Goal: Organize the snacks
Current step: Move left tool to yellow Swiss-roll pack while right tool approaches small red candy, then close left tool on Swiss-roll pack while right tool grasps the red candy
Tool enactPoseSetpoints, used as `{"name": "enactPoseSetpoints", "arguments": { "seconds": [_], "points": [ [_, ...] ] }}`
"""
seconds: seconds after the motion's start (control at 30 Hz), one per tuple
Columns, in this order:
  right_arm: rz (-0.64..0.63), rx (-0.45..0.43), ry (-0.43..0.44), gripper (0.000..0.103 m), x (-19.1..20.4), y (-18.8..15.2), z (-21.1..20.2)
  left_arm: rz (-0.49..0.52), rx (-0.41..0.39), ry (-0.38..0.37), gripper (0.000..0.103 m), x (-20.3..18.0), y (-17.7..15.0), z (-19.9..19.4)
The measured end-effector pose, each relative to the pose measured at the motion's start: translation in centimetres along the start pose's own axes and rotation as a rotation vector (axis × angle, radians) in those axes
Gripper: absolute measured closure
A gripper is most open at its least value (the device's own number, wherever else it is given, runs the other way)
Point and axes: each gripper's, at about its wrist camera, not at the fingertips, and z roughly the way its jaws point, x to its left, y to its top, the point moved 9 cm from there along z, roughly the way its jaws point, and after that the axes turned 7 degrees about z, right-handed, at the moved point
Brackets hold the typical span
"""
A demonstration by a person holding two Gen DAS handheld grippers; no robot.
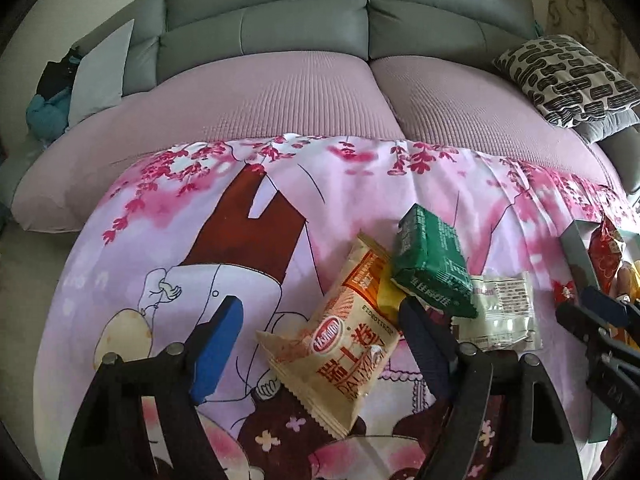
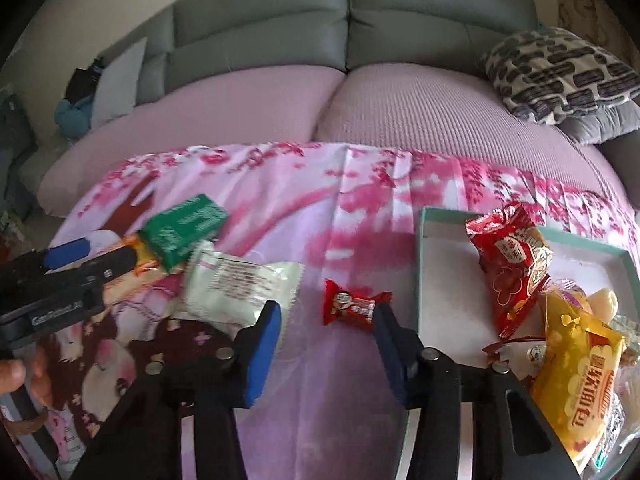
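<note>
Red and yellow packets (image 2: 510, 268) already lay in the box (image 2: 432, 264) at three o'clock; four snacks remained on the cloth. Right claw (image 2: 326, 320) narrowed around the candy (image 2: 352, 306), left claw (image 1: 320, 320) stood wide over the beige packet (image 1: 340, 356).

Four loose snack packets (image 1: 340, 356) — one box (image 2: 430, 216).

You are working over a surface draped in a pink flowered cloth (image 2: 340, 216) with cartoon figures printed on it. On it, at your left, lie a beige snack bag (image 1: 340, 344), a green packet (image 1: 432, 260) propped partly over that bag, and a white packet (image 2: 240, 288) just beside the green one. A small red candy (image 2: 352, 304) lies alone near the middle. At your right sits a shallow teal-edged box (image 2: 440, 216), with a red bag and a yellow bag inside.
</note>
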Motion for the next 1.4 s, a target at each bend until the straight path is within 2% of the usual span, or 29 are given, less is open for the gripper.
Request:
{"name": "enactPoseSetpoints", "arguments": {
  "seconds": [0.07,0.13,0.23,0.3,0.37,0.4,0.6,0.67,0.7,0.8,0.93,0.97,1.03,1.1,1.33,1.4],
  "points": [
    [0.001,0.01,-0.007,0.059,-0.2,0.1,0.5,-0.011,-0.006,-0.015,0.022,0.0,0.1,0.1],
    [-0.005,0.017,-0.018,0.059,-0.1,0.1,0.9,-0.014,-0.007,-0.034,0.032,-0.3,0.1,0.4],
    [-0.032,0.029,-0.051,0.06,0.0,0.0,1.5,-0.011,-0.01,-0.033,0.033,-0.4,0.1,0.5],
    [-0.043,0.038,-0.065,0.064,0.0,-0.1,1.8,-0.013,-0.011,-0.041,0.036,-0.5,0.2,0.6],
    [-0.043,0.043,-0.074,0.076,-0.2,-0.2,2.0,-0.014,-0.013,-0.058,0.041,-0.6,0.1,0.6],
    [-0.044,0.04,-0.078,0.078,-0.2,-0.1,2.0,-0.017,-0.016,-0.062,0.043,-0.7,0.1,0.6],
    [-0.049,0.025,-0.046,0.08,0.3,-0.1,1.4,-0.093,-0.036,-0.086,0.056,-0.3,-0.5,-0.2],
    [-0.048,0.015,-0.03,0.08,0.5,-0.1,1.0,-0.121,-0.043,-0.094,0.064,-0.1,-0.7,-0.6],
    [-0.046,0.012,-0.025,0.08,0.6,-0.1,0.7,-0.135,-0.047,-0.107,0.078,-0.2,-0.9,-0.8],
    [-0.035,0.003,-0.007,0.08,0.8,-0.2,0.0,-0.156,-0.048,-0.101,0.078,-0.3,-1.2,-1.0],
    [-0.025,0.004,0.01,0.08,0.8,-0.4,-0.7,-0.122,-0.04,-0.082,0.075,-0.9,-1.3,-0.9],
    [-0.024,0.005,0.013,0.08,0.8,-0.5,-0.8,-0.122,-0.038,-0.077,0.072,-1.0,-1.3,-0.9],
    [-0.018,0.008,0.021,0.08,0.9,-0.7,-1.0,-0.106,-0.007,-0.083,0.058,-1.5,-1.6,-0.3],
    [-0.014,0.011,0.024,0.08,0.8,-0.8,-1.1,-0.069,0.006,-0.064,0.054,-2.1,-1.8,0.0],
    [0.0,0.015,0.033,0.08,0.4,-1.0,-1.3,-0.008,0.044,0.016,0.053,-2.6,-2.3,1.5],
    [0.001,0.014,0.037,0.08,0.3,-1.0,-1.4,-0.034,0.035,0.019,0.058,-2.4,-2.4,1.2]
  ]
}}
